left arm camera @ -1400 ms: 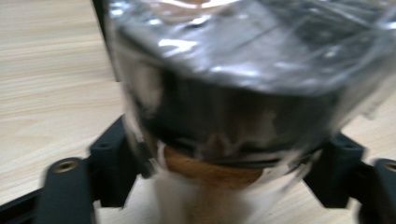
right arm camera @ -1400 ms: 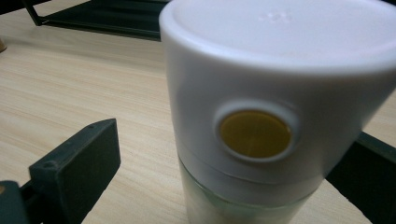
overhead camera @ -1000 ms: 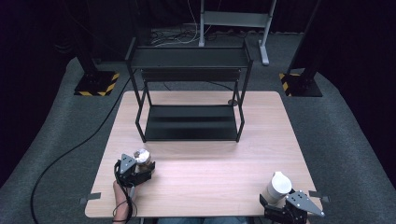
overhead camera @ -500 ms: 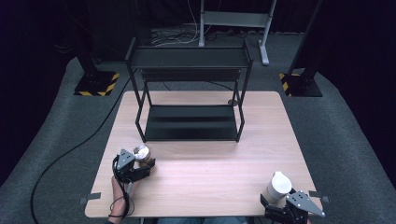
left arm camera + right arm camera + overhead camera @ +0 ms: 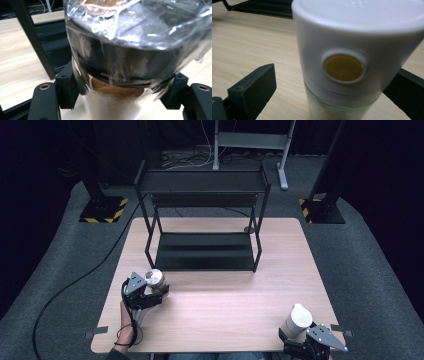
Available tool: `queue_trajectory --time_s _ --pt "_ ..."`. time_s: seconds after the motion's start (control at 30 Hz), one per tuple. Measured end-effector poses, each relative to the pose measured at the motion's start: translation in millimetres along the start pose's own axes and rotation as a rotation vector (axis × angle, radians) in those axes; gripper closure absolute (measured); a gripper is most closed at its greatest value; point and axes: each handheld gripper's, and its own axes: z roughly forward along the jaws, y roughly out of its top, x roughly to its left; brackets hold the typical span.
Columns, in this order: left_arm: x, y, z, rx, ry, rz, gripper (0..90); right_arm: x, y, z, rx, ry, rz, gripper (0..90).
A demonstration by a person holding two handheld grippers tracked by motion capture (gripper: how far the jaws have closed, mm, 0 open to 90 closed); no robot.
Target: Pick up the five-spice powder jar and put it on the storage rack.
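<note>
At lower left of the high view, my left gripper (image 5: pixel 150 292) held a plastic-wrapped jar (image 5: pixel 154 278) with a dark lid; the left gripper view showed both jaws pressed against its sides. At lower right, my right gripper (image 5: pixel 300 340) stood around a white-capped bottle (image 5: pixel 298 320). In the right gripper view the left jaw stood apart from the bottle, so I could not tell whether it was gripped. A black two-tier rack (image 5: pixel 202 220) occupied the table's (image 5: pixel 225 305) upper centre.
</note>
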Motion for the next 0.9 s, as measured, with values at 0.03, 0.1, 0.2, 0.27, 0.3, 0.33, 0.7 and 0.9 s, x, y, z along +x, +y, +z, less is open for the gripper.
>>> queue_trajectory --time_s 0.03,0.1,0.2,0.27,0.3,0.33,0.7,0.9 --pt "0.8 2.2 0.3 0.002 -0.004 0.006 29.8 -0.1 0.2 0.1 0.001 0.001 0.001 0.0" --pt "2.6 6.2 1.0 0.002 -0.014 0.010 29.8 0.2 0.0 0.2 0.000 0.001 -0.001 0.0" --pt "7.9 9.7 1.6 -0.006 -0.038 -0.005 29.8 0.0 -0.1 0.3 0.000 0.003 0.000 0.0" --pt "16.6 10.1 2.8 -0.021 -0.079 -0.031 29.8 -0.5 -0.2 0.3 0.000 0.004 0.002 0.0" --pt "18.5 10.6 3.1 -0.026 -0.087 -0.037 29.8 -0.8 0.2 0.0 0.002 0.005 0.001 0.0" --pt "20.7 11.8 3.7 -0.029 -0.096 -0.036 29.9 -1.0 0.4 -0.5 0.001 0.004 0.000 0.0" --pt "33.1 28.6 9.9 -0.032 -0.153 -0.038 29.9 -2.2 0.1 -3.3 -0.007 0.000 0.002 0.0" --pt "39.4 40.6 13.1 -0.036 -0.179 -0.006 30.0 -3.2 -0.2 -3.8 -0.008 0.000 0.005 0.0"
